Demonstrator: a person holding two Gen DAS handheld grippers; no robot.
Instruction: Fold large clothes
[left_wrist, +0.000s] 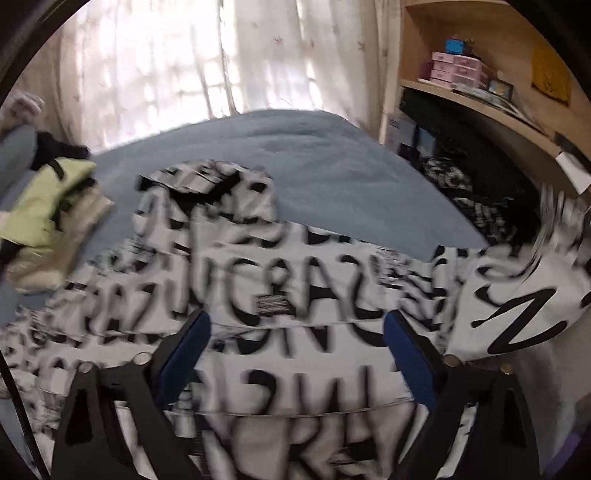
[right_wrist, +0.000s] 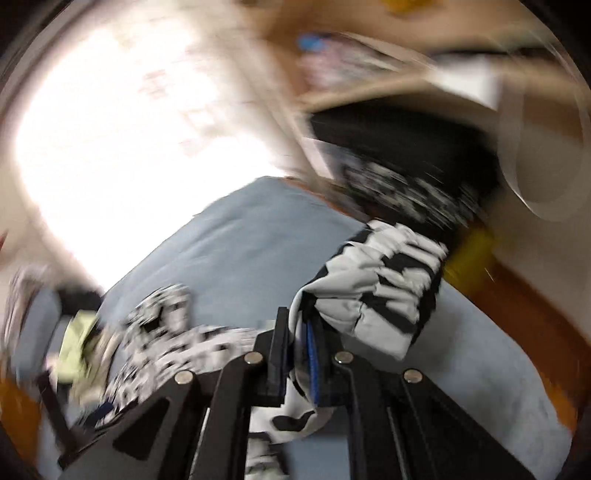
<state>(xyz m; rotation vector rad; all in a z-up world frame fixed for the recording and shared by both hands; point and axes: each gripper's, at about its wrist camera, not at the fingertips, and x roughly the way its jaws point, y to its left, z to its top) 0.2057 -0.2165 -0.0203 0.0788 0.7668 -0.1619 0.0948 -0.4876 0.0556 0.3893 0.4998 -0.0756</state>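
Observation:
A large white garment with black lettering (left_wrist: 280, 288) lies spread on the blue bed (left_wrist: 295, 158). My left gripper (left_wrist: 295, 332) is open, its blue-padded fingers (left_wrist: 188, 350) apart just above the garment's middle, holding nothing. My right gripper (right_wrist: 299, 332) is shut on a bunched part of the same garment (right_wrist: 380, 284) and holds it lifted above the bed (right_wrist: 240, 236). The rest of the garment (right_wrist: 166, 332) trails down to the left. The right wrist view is blurred by motion.
A pile of green and beige folded clothes (left_wrist: 55, 218) sits at the bed's left side. A wooden shelf unit (left_wrist: 480, 96) with boxes stands at the right. A curtained window (left_wrist: 184, 55) is behind the bed.

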